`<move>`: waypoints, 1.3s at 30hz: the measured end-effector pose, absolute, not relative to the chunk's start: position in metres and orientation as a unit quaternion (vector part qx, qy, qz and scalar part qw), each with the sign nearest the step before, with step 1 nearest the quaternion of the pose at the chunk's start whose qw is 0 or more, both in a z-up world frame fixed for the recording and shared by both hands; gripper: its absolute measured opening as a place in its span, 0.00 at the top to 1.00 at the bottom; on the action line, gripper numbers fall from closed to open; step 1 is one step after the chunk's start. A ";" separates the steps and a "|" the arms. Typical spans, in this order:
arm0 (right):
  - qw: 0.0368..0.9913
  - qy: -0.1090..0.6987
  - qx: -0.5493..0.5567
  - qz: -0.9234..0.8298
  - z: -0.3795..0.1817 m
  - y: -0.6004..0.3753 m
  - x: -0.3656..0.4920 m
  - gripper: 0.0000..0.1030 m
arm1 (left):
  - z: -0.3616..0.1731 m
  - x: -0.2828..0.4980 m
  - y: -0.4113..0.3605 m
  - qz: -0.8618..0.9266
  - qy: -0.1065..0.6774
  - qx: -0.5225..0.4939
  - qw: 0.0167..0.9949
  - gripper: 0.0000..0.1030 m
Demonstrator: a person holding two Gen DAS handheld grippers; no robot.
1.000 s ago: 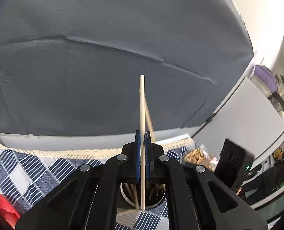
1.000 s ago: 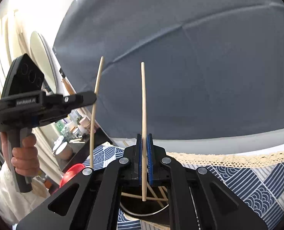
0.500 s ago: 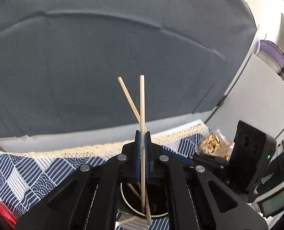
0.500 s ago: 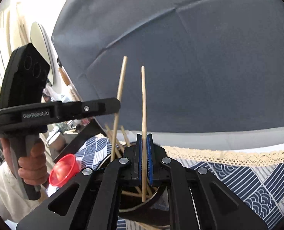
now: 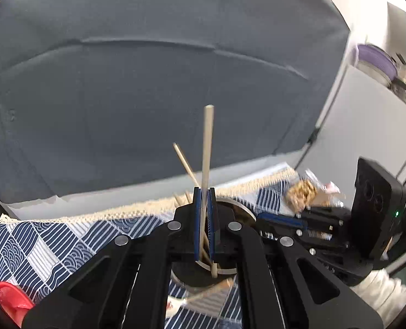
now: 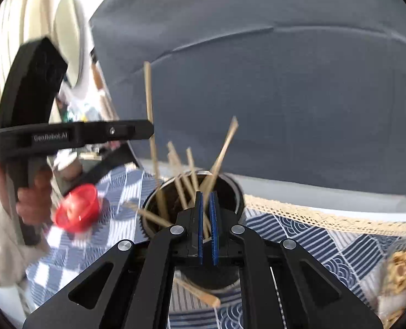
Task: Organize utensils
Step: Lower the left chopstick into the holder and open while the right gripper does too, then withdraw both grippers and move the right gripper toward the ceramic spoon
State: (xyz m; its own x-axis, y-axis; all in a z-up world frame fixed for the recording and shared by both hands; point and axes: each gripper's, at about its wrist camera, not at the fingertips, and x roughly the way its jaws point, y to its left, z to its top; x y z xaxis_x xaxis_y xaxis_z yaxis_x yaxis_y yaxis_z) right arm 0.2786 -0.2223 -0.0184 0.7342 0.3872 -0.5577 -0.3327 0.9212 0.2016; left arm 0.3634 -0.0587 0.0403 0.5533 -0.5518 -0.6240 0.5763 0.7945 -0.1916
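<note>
My left gripper (image 5: 203, 192) is shut on a pale wooden chopstick (image 5: 207, 148) that stands nearly upright over the metal cup (image 5: 244, 209). In the right wrist view the left gripper (image 6: 148, 130) holds that chopstick (image 6: 148, 93) with its lower end inside the cup (image 6: 238, 194). My right gripper (image 6: 206, 196) is shut on a second chopstick (image 6: 225, 148), which leans to the right, its lower end down in the cup. Several other chopsticks (image 6: 181, 170) stand in the cup. The right gripper (image 5: 260, 216) shows beside the cup in the left wrist view.
One loose chopstick (image 6: 200, 293) lies on the blue patterned cloth (image 6: 307, 244) in front of the cup. A red bowl (image 6: 77, 208) sits left of the cup and a snack bag (image 6: 405, 266) at the right. A grey backdrop (image 6: 285, 96) stands behind.
Both grippers have come in over the cup and lower, so the cup looms larger. The right chopstick, upright before, now leans right. The left chopstick has dipped into the cup.
</note>
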 end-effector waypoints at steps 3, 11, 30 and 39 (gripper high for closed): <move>0.927 0.322 0.045 0.185 -0.020 -0.220 0.277 0.95 | 0.034 0.360 -0.056 -0.323 0.361 0.010 0.875 0.95; 0.926 0.333 0.037 0.173 -0.017 -0.218 0.263 0.88 | 0.022 0.351 -0.056 -0.320 0.377 0.012 0.869 0.64; 0.903 0.420 -0.011 0.090 -0.054 -0.213 0.226 0.14 | -0.005 0.328 -0.003 -0.261 0.422 -0.008 0.868 0.06; 0.886 0.454 -0.033 0.088 -0.079 -0.206 0.207 0.14 | -0.046 0.330 0.014 -0.225 0.470 0.000 0.854 0.06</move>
